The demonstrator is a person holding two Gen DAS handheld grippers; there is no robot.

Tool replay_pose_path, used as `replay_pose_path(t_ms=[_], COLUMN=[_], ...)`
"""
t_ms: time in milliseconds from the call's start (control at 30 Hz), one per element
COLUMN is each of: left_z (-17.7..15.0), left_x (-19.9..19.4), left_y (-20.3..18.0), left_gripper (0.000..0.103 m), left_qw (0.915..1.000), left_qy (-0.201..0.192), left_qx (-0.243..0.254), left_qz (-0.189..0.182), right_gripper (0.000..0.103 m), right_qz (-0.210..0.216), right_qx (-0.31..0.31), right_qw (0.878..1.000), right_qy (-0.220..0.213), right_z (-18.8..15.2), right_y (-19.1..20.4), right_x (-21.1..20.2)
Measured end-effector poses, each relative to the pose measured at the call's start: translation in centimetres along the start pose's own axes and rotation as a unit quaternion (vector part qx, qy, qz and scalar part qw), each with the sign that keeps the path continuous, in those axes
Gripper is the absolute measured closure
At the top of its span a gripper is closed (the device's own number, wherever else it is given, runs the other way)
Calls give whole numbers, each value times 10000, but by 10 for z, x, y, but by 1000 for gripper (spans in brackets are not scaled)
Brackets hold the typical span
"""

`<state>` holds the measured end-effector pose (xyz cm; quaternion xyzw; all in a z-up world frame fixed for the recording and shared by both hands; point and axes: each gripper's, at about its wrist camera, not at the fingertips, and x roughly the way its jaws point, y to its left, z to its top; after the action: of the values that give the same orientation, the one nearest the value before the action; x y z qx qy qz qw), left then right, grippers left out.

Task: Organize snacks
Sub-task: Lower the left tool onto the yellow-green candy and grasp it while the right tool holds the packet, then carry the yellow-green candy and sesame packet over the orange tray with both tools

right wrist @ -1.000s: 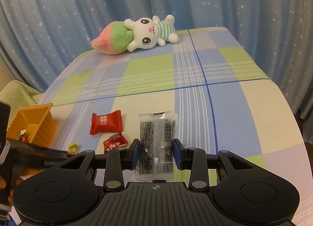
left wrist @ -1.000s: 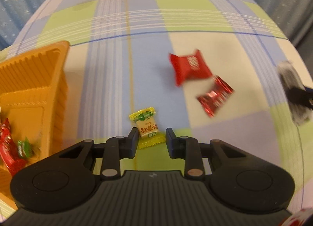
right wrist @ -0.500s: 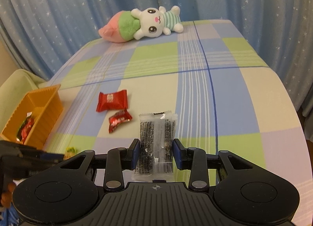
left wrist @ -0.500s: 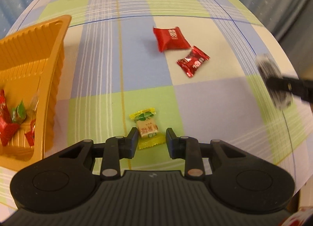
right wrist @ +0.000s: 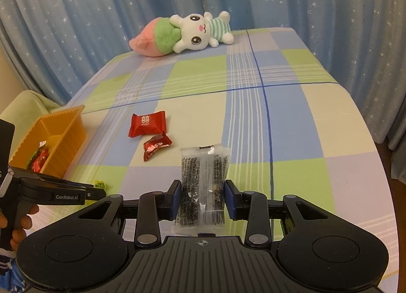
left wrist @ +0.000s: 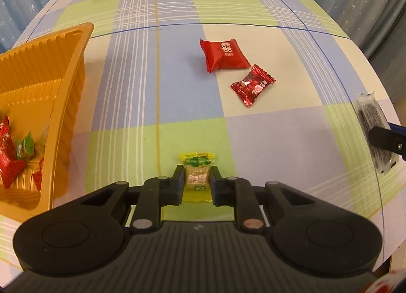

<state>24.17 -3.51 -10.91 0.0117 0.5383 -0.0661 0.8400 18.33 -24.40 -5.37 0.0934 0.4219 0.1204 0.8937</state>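
Left tool (left wrist: 196, 183) closed on a small yellow candy (left wrist: 197, 178), pads pressing both sides of the wrapper; candy sits at the near edge of the bench (left wrist: 157, 105), on a green square of the checked cloth. To its left, an orange tray (left wrist: 63, 95) at the bench's left edge, with red and green wrapped sweets (left wrist: 15, 151) in its near end. Further right and farther off, two loose snacks lie on a cream square: a red pillow packet (left wrist: 224, 55) and, just beside it on the near right, a smaller red foil candy (left wrist: 253, 85). Whether the two touch, cannot tell.

Right tool (right wrist: 203, 201) at the near right, narrow, gripping a clear packet of dark sesame bars (right wrist: 204, 178) across its lower half; packet stands upright between the blue pads (right wrist: 177, 200). A hand (right wrist: 17, 222) shows at the left edge of the right wrist view, holding the left tool's handle. Far end of the bench: a plush rabbit (right wrist: 182, 34) lying on its side before a blue starred curtain (right wrist: 101, 9).
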Motion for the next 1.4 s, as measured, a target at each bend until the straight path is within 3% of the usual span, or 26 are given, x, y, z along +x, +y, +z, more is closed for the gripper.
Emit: replay_pose_path(t_ms=[300, 567, 1067, 1400], left_z=[-13, -17, -31, -23], left_x=[-34, -78, -132, -137], left_y=[2, 30, 147, 215], left_gripper=[85, 85, 85, 85], left_qw=[9993, 9973, 9926, 9905], left_qy=[-252, -601, -1020, -1168], left_qx=[-6, -141, -656, -724], left_qz=[-283, -402, -87, -49], right_gripper=[67, 67, 67, 67], right_qz=[77, 303, 1159, 1335], right_qx=[-92, -299, -861, -1028], right_qw=[9999, 9991, 9895, 9857], right_qy=[-40, -76, -38, -71], right_z=[-5, -3, 4, 15], right_y=[16, 55, 189, 263], right_x=[-7, -3, 29, 65])
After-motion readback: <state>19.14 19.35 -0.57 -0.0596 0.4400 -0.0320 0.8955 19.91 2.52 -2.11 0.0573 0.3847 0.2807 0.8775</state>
